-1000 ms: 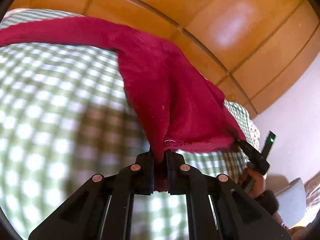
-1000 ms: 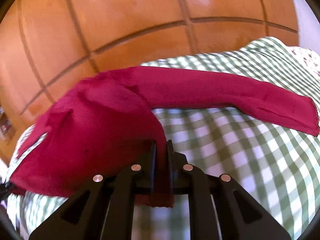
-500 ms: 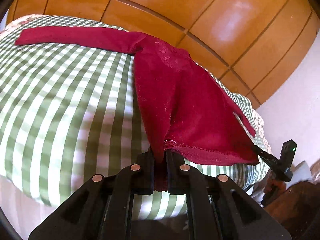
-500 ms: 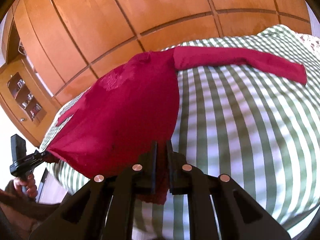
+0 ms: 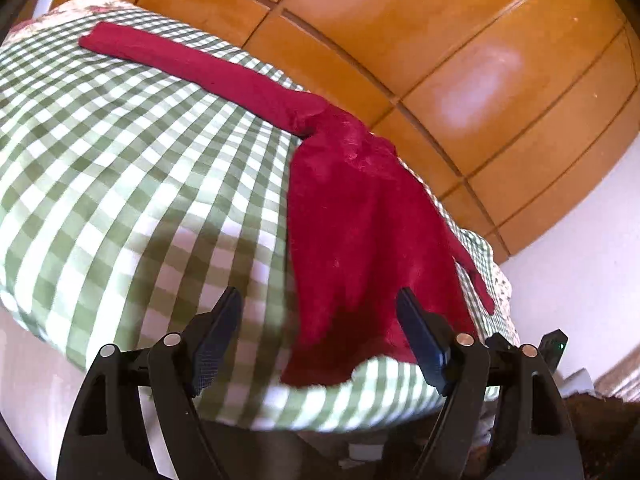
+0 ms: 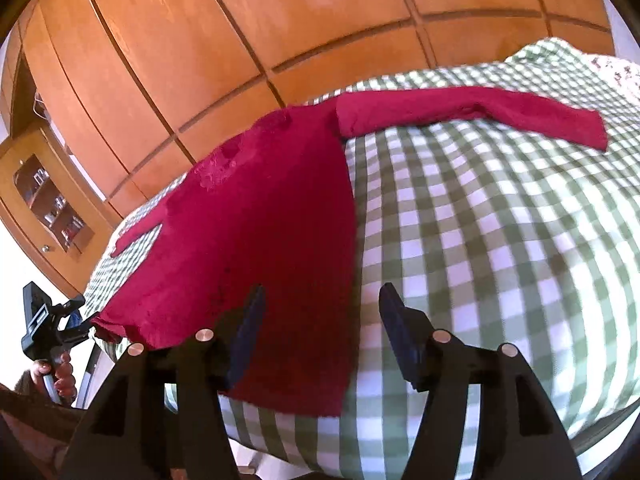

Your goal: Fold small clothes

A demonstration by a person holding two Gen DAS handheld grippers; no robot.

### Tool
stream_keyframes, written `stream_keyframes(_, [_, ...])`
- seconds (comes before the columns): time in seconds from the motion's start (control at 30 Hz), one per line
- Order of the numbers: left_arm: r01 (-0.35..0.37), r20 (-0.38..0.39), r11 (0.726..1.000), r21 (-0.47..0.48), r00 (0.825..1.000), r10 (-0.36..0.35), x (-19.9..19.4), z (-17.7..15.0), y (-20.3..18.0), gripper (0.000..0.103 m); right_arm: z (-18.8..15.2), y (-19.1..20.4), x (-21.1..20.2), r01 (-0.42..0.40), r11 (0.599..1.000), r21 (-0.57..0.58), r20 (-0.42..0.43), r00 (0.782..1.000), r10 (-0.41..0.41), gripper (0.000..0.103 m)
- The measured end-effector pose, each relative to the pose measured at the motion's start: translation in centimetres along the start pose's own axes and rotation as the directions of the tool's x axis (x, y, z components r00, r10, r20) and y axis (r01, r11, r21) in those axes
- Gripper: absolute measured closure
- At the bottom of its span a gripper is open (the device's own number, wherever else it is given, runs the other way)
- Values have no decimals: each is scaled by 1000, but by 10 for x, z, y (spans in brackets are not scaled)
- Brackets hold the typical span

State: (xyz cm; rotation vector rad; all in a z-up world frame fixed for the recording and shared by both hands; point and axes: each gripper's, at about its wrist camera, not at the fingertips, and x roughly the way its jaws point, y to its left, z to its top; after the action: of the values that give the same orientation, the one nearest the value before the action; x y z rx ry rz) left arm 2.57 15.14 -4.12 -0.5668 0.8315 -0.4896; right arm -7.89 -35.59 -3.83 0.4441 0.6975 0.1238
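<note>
Red top (image 5: 352, 240) lies flat on green checked bed (image 5: 120, 168), sleeves spread. Left claw (image 5: 320, 340) wide, holding nothing. Right claw (image 6: 320, 332) wide too. No writing seen.

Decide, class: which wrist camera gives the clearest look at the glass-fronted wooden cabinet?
The right wrist view: the glass-fronted wooden cabinet stands at its left edge, small items visible on its shelves. The left wrist view does not show it, only wooden wall panels.

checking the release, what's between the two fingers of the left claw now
In the left wrist view, the open left claw has only the red sweater's hem edge and the green checked bedcover showing between its fingers; nothing is pinched.
</note>
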Motion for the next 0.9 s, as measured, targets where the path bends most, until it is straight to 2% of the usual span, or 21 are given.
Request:
stream_keyframes(0.03, [10, -19, 1000, -5, 1000, -10, 9, 1, 1, 25, 1, 1, 11, 4, 1000, 3, -28, 1000, -4, 45])
stream_keyframes(0.07, [7, -55, 1000, -9, 998, -7, 22, 2, 1, 32, 2, 2, 21, 22, 1000, 3, -56, 998, -22, 52])
stream_keyframes(0.1, [-4, -89, 1000, -7, 996, 3, 33, 1, 0, 37, 1, 3, 29, 38, 999, 3, -81, 996, -38, 76])
stream_keyframes(0.13, [-19, -131, 1000, 16, 991, 21, 48, -1, -3, 44, 0, 5, 38, 41, 999, 1, -109, 993, -41, 86])
stream_keyframes(0.17, [-47, -132, 998, 50, 990, 54, 54, -3, -7, 60, -1, 7, 44, 53, 999, -10, -125, 991, -54, 92])
stream_keyframes(0.2, [-87, -117, 991, 97, 988, 98, 58, -5, -12, 76, 0, 10, 45, 74, 997, -28, -122, 990, -77, 94])
stream_keyframes(0.23, [-101, -129, 987, 126, 985, 117, 62, -6, -16, 98, 4, 13, 40, 99, 994, -54, -107, 989, -104, 95])
stream_keyframes(0.27, [-93, -151, 987, 134, 982, 113, 62, -6, -20, 98, 7, 14, 31, 118, 991, -69, -82, 989, -123, 95])
stream_keyframes(0.33, [-108, -120, 980, 164, 984, 129, 46, -8, -25, 98, 15, 8, 8, 161, 984, -79, -29, 986, -164, 95])
stream_keyframes(0.37, [-104, -121, 978, 183, 984, 127, 37, -10, -29, 98, 18, 3, 2, 166, 983, -75, -31, 985, -168, 96])
stream_keyframes(0.43, [-88, -149, 974, 211, 981, 121, 30, -16, -33, 98, 14, -11, -1, 161, 985, -61, -79, 983, -166, 96])
stream_keyframes(0.53, [-104, -217, 947, 304, 960, 175, 43, -37, -37, 98, -2, -23, 17, 148, 987, -67, -181, 971, -158, 95])
stream_keyframes(0.57, [-105, -221, 936, 337, 957, 187, 47, -44, -38, 98, -4, -25, 18, 137, 989, -49, -159, 977, -143, 91])
stream_keyframes(0.6, [-103, -212, 933, 345, 960, 185, 47, -44, -40, 98, -2, -27, 17, 119, 993, -13, -135, 984, -119, 79])
stream_keyframes(0.63, [-100, -212, 934, 342, 960, 181, 46, -43, -41, 93, 0, -28, 16, 101, 995, 14, -123, 987, -98, 68])
stream_keyframes(0.67, [-90, -220, 940, 330, 961, 169, 44, -38, -42, 86, 4, -28, 12, 82, 996, 41, -97, 992, -78, 45])
stream_keyframes(0.7, [-87, -217, 944, 320, 963, 162, 42, -33, -42, 79, 9, -27, 8, 81, 995, 50, -65, 995, -77, 38])
stream_keyframes(0.77, [-100, -153, 952, 290, 977, 149, 31, -22, -41, 43, 26, -21, 3, 117, 993, 19, 2, 993, -117, 38])
stream_keyframes(0.83, [-104, -94, 962, 254, 987, 131, 24, -12, -38, 40, 41, -16, 0, 159, 987, -3, 57, 986, -159, 37])
stream_keyframes(0.9, [-125, -57, 969, 214, 989, 140, 19, 0, -34, 40, 55, -11, 5, 159, 987, -5, 85, 984, -158, 30])
